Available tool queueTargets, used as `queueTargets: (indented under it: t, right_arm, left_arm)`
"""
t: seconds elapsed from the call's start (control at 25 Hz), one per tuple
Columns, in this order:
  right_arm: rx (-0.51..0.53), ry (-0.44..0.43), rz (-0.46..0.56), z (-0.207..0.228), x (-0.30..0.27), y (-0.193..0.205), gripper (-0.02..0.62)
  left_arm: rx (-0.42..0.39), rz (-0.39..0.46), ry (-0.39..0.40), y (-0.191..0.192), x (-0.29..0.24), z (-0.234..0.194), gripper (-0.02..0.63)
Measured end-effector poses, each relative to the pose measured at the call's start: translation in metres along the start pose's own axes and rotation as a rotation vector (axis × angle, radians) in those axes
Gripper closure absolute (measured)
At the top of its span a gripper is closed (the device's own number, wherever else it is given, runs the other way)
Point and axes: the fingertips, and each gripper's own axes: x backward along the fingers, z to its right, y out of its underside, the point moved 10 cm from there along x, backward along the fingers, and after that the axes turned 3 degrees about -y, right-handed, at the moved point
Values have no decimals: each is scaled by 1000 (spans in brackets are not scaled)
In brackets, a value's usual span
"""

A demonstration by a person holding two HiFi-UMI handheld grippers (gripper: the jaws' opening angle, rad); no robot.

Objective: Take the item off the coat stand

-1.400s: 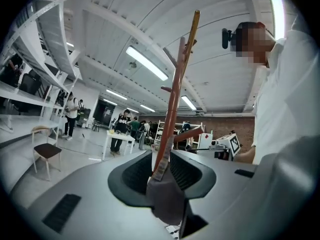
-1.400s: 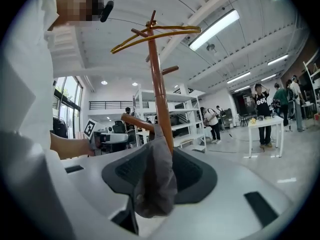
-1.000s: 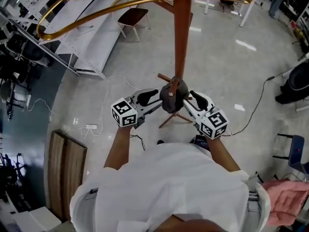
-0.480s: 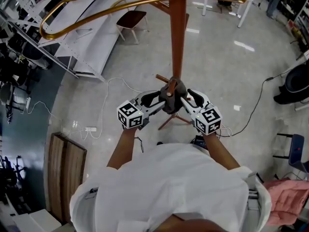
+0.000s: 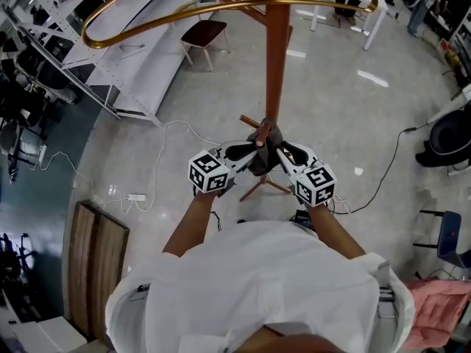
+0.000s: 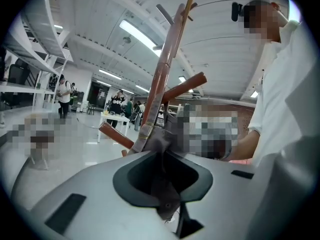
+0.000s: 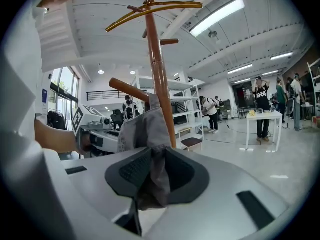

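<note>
A dark grey fabric item (image 5: 263,151) with a brown strap (image 6: 150,124) hangs from a peg low on the wooden coat stand (image 5: 274,65). My left gripper (image 5: 250,151) comes at it from the left. My right gripper (image 5: 278,154) comes from the right. Both pairs of jaws are closing, and a fold of the fabric is pinched in each. The left gripper view shows the cloth (image 6: 159,149) running down into the left gripper (image 6: 164,194). In the right gripper view the cloth (image 7: 142,129) drops into the right gripper (image 7: 152,179), beside the pole (image 7: 159,69).
A gold hoop (image 5: 184,9) rings the stand's top. Its feet (image 5: 257,186) spread on the floor below my hands. White shelving (image 5: 132,57), a chair (image 5: 202,28), floor cables (image 5: 169,134) and a wooden board (image 5: 99,256) lie to the left. People stand by a distant table (image 7: 260,116).
Both grippers have moved inward to the hanging item, and their jaws have gone from wide apart to narrowed onto its fabric. The item is still on the peg.
</note>
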Motion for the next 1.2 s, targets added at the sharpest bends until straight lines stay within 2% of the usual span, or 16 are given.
queueTargets:
  t: [0.16, 0.52, 0.8, 1.2]
  right_arm:
    - [-11, 22, 10, 4, 8, 0, 522]
    - [-13, 66, 59, -1, 24, -4, 541]
    - [6, 38, 95, -11, 36, -16, 543]
    - [38, -22, 159, -29, 66, -46, 543]
  left_arm:
    - [32, 51, -47, -1, 5, 4, 588]
    - [44, 184, -176, -1, 42, 11, 589]
    - [1, 224, -194, -17, 59, 20, 591]
    - [-71, 266, -237, -50, 80, 59, 591]
